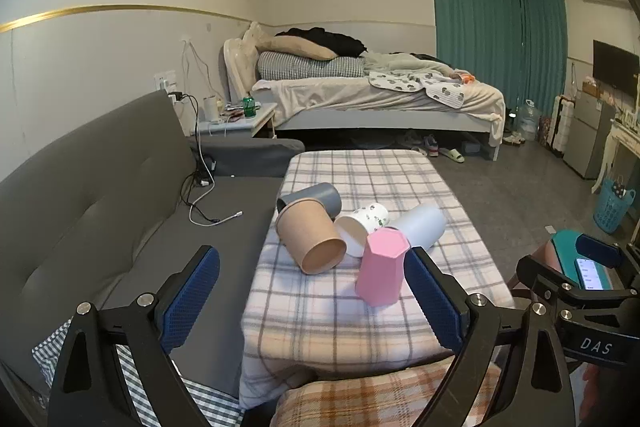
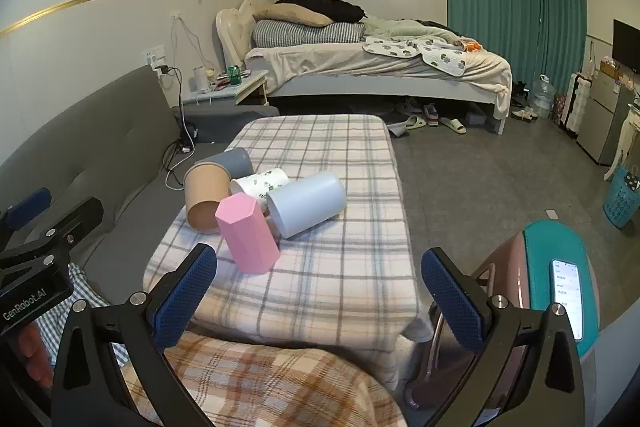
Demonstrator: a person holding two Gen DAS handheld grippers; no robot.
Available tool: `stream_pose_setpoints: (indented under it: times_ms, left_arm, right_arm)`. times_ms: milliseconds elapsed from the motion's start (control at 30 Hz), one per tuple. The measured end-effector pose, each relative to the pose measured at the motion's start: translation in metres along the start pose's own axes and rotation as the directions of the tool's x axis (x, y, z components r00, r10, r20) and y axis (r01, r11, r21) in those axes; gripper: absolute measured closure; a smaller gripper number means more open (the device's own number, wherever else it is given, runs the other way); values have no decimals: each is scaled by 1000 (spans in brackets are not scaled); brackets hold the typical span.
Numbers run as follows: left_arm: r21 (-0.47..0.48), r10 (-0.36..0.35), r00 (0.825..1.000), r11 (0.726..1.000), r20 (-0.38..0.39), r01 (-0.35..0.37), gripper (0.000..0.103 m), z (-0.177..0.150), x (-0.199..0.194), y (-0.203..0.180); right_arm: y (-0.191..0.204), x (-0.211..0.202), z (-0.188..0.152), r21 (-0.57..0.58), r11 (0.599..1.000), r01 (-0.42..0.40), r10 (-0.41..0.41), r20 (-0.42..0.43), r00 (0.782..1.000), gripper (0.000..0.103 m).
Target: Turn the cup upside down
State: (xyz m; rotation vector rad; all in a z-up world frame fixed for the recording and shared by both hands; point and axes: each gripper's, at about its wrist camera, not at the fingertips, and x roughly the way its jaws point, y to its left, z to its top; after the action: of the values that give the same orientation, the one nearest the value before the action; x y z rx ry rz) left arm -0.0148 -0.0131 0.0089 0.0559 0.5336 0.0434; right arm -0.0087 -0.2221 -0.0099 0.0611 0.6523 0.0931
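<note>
Several cups sit clustered on a plaid-covered table (image 1: 352,319) (image 2: 340,279). A pink hexagonal cup (image 1: 382,269) (image 2: 248,235) stands with its closed end up. A brown paper cup (image 1: 310,237) (image 2: 206,195), a dark grey cup (image 1: 316,197) (image 2: 232,161), a white patterned cup (image 1: 362,225) (image 2: 260,183) and a pale blue cup (image 1: 420,225) (image 2: 306,203) lie on their sides. My left gripper (image 1: 312,301) is open and empty, in front of the pink cup. My right gripper (image 2: 320,301) is open and empty, near the table's front edge.
A grey sofa (image 1: 100,207) (image 2: 100,147) with cables stands left of the table. A stool with a phone (image 2: 566,291) (image 1: 590,273) is at the right. A bed (image 1: 380,95) and nightstand stand behind. A blue basket (image 2: 622,201) sits on the floor at right.
</note>
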Motion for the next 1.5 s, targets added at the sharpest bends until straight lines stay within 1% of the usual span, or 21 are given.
stream_pose_setpoints:
  times_ms: [167,333,467,600,800,1500]
  left_arm:
    - [-25,1,1000,1000,-13,-1,7,-6,-1,4]
    - [-35,-29,999,999,-25,29,7,-7,0,5]
    - [-25,-18,1000,1000,-21,17,7,-8,-2,3]
    - [-40,-10,1000,999,-27,9,7,-8,-1,4]
    - [-42,-9,1000,999,-13,8,7,-10,-3,6]
    - [-39,-6,1000,999,-14,6,7,-9,-4,5]
  right_arm:
    - [1,5,-6,8,1000,3,-3,-21,1000,0]
    - [1,6,-7,7,1000,7,-7,-23,1000,0]
    - [1,6,-6,9,1000,7,-6,-23,1000,0]
    - [1,7,-8,12,1000,6,-6,-28,1000,0]
    - [1,9,-9,10,1000,7,-6,-32,999,0]
    - [1,10,-12,8,1000,4,-4,-37,999,0]
